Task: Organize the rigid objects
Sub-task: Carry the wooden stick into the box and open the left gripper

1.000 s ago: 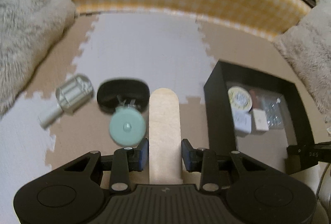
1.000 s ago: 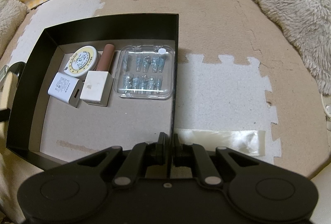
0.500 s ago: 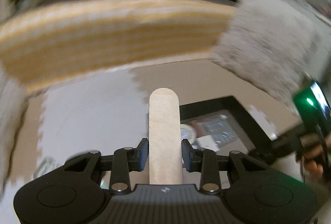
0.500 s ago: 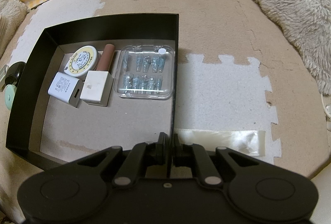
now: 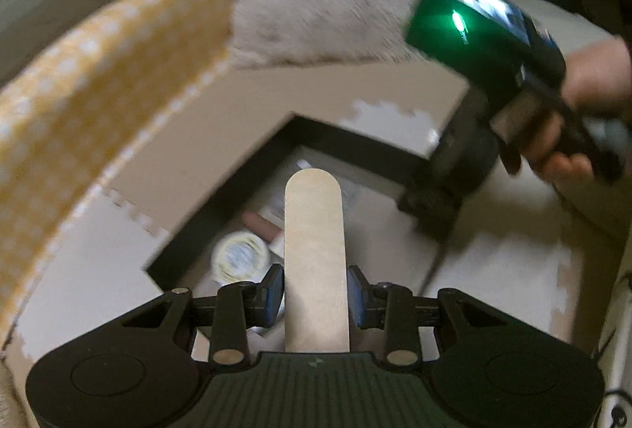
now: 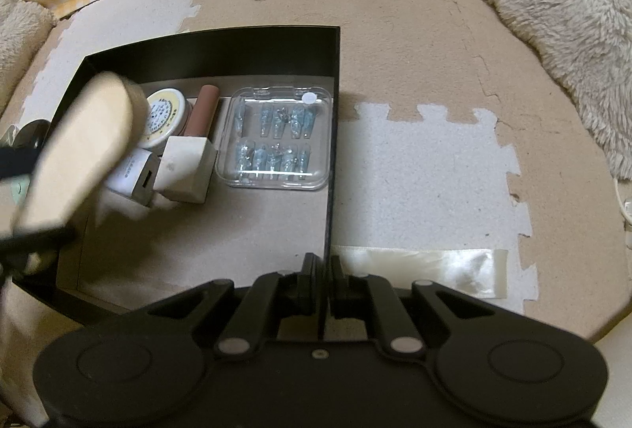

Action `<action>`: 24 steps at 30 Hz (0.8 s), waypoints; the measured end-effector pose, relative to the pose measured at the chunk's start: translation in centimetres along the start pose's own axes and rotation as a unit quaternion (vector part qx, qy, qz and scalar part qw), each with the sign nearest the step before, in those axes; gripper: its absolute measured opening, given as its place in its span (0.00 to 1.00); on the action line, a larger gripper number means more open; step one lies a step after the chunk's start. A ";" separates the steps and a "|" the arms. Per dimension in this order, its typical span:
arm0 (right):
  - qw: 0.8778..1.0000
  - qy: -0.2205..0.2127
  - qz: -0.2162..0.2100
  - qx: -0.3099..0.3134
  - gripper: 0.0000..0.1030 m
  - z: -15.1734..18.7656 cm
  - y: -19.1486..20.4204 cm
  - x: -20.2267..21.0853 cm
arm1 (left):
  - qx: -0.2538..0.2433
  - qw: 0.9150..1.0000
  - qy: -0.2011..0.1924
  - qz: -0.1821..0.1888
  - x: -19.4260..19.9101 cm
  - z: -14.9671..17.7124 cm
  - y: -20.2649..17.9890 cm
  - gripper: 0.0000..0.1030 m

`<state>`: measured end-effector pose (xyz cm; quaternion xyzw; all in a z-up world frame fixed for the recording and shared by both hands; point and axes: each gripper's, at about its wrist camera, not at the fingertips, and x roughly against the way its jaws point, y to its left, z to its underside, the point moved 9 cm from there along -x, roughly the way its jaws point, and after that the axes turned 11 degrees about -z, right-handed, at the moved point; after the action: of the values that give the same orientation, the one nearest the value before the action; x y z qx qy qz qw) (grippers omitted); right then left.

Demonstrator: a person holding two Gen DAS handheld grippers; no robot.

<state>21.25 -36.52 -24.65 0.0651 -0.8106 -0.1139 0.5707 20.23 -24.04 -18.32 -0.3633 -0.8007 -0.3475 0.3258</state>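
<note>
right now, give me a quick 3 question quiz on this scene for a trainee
1. True or false: the left gripper is shut on a wooden stick.
2. What does the right gripper grip? A) the clear case B) the box wall C) nothing
3. Which item in the black box lies nearest its right wall?

Key
1. True: the stick sits clamped between the pads and pokes out over the box.
2. B: its jaws pinch the box's thin right wall.
3. The clear case of small blue pieces; the brown tube, round tin and white blocks lie further left.
</note>
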 end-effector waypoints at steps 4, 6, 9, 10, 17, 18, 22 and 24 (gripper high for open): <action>1.000 0.000 -0.001 -0.001 0.08 0.0 0.0 0.0 | 0.009 1.000 0.010 0.016 -0.7 0.6 -0.4 0.34; 1.000 0.000 -0.001 -0.001 0.08 0.0 0.0 0.0 | 0.035 0.999 0.018 0.030 -1.2 0.7 0.0 0.35; 1.000 0.000 -0.001 -0.001 0.08 0.0 0.0 0.0 | 0.082 0.995 0.026 0.058 -1.5 0.8 0.3 0.39; 1.000 0.000 -0.001 -0.001 0.08 0.0 0.0 0.0 | 0.096 0.992 0.028 0.073 -1.4 0.9 0.2 0.39; 1.000 0.000 -0.001 -0.001 0.08 -0.1 -0.1 -0.1 | 0.123 0.988 0.032 0.089 -1.1 0.9 -0.1 0.49; 1.000 0.000 -0.001 -0.001 0.08 -0.1 -0.1 -0.1 | 0.124 0.988 0.032 0.088 -1.0 0.9 0.0 0.51; 1.000 0.000 -0.001 -0.001 0.08 -0.1 -0.1 0.0 | 0.130 0.988 0.034 0.082 -0.5 1.0 0.4 0.57; 1.000 0.000 -0.001 -0.001 0.08 -0.1 -0.1 -0.1 | 0.137 0.987 0.036 0.081 -0.3 1.0 0.6 0.61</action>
<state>21.32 -36.59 -24.70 0.0651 -0.8107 -0.1149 0.5703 20.61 -23.03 -18.92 -0.3662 -0.7963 -0.2200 0.4282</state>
